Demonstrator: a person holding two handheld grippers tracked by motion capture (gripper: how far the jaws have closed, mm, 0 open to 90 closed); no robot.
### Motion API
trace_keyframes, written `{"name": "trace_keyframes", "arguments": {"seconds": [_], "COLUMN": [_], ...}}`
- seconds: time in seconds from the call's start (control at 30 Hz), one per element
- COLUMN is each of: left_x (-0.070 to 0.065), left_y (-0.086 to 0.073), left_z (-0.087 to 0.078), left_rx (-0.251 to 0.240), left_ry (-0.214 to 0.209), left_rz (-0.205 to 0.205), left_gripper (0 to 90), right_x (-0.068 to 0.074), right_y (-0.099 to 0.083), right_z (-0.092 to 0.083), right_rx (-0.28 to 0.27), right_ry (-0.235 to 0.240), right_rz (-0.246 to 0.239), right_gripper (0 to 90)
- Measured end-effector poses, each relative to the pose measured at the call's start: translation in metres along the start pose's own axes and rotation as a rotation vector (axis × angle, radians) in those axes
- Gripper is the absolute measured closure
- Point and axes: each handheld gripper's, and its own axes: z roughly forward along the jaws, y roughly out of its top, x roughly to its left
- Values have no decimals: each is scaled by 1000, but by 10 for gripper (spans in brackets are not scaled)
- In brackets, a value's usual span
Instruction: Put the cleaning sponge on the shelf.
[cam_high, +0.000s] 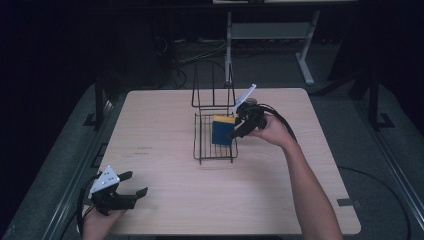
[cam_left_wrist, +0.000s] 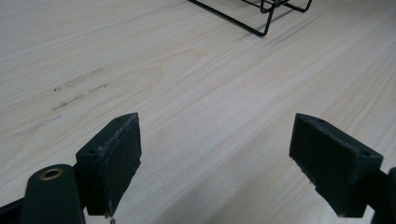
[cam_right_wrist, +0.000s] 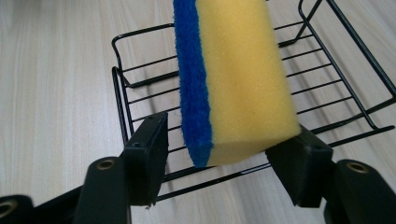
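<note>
- High view: a black wire rack (cam_high: 215, 137) sits near the middle of the light wooden table (cam_high: 165, 125), with a tall upright wire back at its far side. A sponge (cam_high: 223, 130) stands on edge in the rack's flat basket part, its blue face toward the camera and a yellow strip along its top.
- The right gripper (cam_high: 239, 129) reaches in from the rack's right side, level with the sponge; the person's right hand (cam_high: 270, 129) holds it, with a cable looping off behind. From here the jaw gap cannot be judged.
- Right gripper view: this settles it. The right gripper (cam_right_wrist: 219, 156) has its 2 jaws set wide, one on each side of the sponge (cam_right_wrist: 238, 79). The right pad (cam_right_wrist: 299, 163) touches or nearly touches the yellow corner; the left pad (cam_right_wrist: 149, 154) stands apart from the blue scouring layer. The sponge's thickness, mostly yellow foam, shows here, and the rack (cam_right_wrist: 327, 84) wires lie beneath it.
- High view: the left gripper (cam_high: 135, 184) lies low at the table's near left corner, held by the left hand (cam_high: 102, 220), well apart from the rack.
- Left gripper view: the left gripper (cam_left_wrist: 215, 154) has its jaws spread wide over bare table (cam_left_wrist: 187, 84), nothing between them. A corner of the rack (cam_left_wrist: 261, 21) shows at the top, and faint grey scuff marks (cam_left_wrist: 77, 93) cross the wood at left.
</note>
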Motion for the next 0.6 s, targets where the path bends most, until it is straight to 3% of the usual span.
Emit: {"name": "trace_keyframes", "arguments": {"seconds": [0.6], "left_x": [0], "left_y": [0], "left_z": [1], "left_rx": [4], "left_ry": [0], "left_rz": [2], "left_gripper": [163], "right_x": [2], "right_y": [-3], "right_z": [-7], "right_rx": [2], "right_ry": [-13], "right_rz": [9], "right_gripper": [314]}}
